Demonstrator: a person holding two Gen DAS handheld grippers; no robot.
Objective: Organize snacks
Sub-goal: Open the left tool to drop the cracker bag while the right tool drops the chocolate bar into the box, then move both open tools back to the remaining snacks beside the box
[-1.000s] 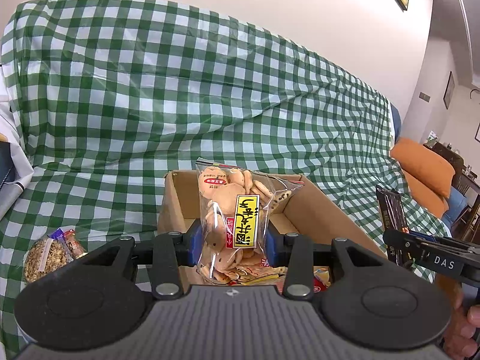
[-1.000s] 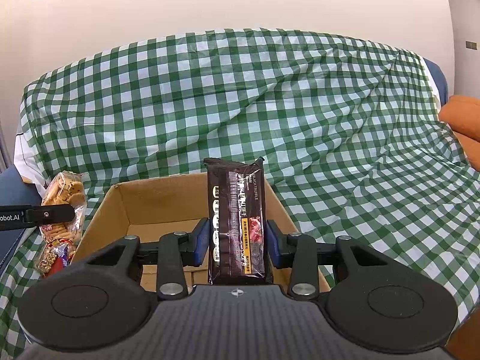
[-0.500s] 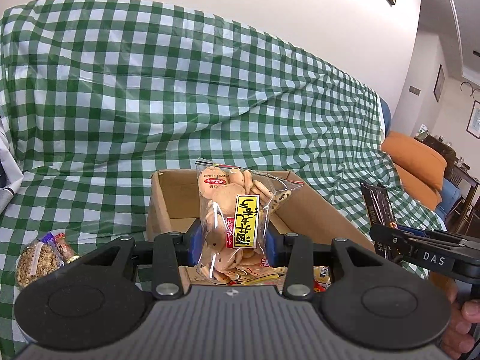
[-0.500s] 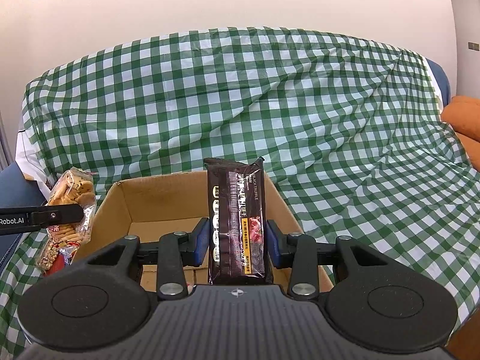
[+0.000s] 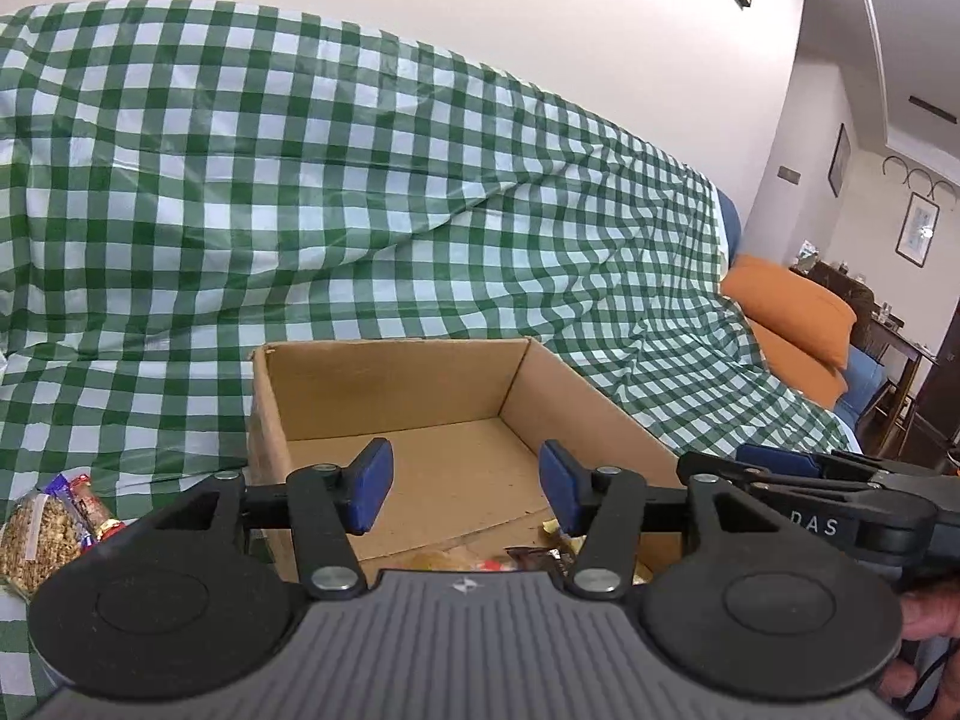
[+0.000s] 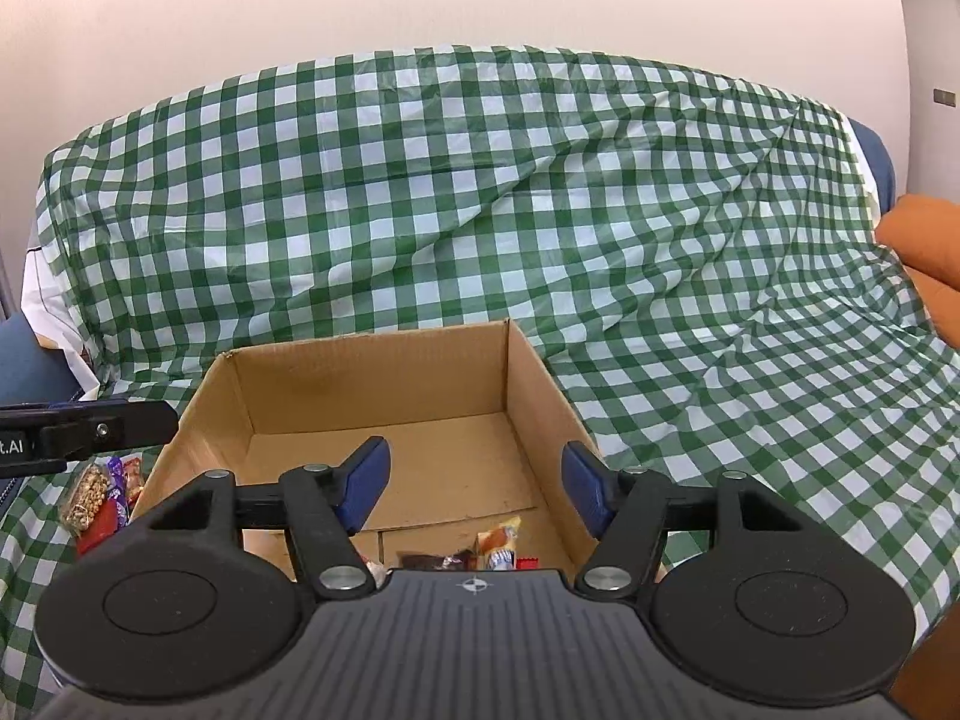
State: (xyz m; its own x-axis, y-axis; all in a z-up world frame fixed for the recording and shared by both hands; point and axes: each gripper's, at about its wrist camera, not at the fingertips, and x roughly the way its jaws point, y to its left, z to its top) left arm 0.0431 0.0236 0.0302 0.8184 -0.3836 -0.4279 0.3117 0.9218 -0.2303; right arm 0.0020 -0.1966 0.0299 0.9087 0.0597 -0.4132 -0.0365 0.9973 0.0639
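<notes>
An open cardboard box (image 5: 384, 372) (image 6: 372, 378) sits on a sofa covered with a green checked cloth. My left gripper (image 5: 462, 489) is open and empty above the box's near part. My right gripper (image 6: 477, 483) is open and empty above the box too. Several snack packets (image 6: 474, 552) (image 5: 510, 558) lie on the box floor at its near edge, mostly hidden behind the gripper bodies. More snacks, a bag of nuts among them (image 5: 39, 531) (image 6: 87, 489), lie on the cloth left of the box.
The checked cloth (image 6: 690, 330) covers the sofa seat and back. Orange cushions (image 5: 792, 312) lie at the far right. The right gripper shows at the right edge of the left wrist view (image 5: 828, 510), and the left gripper at the left edge of the right wrist view (image 6: 78, 429).
Both grippers have opened. The biscuit bag left the left gripper and the dark chocolate packet left the right gripper; both dropped towards the box.
</notes>
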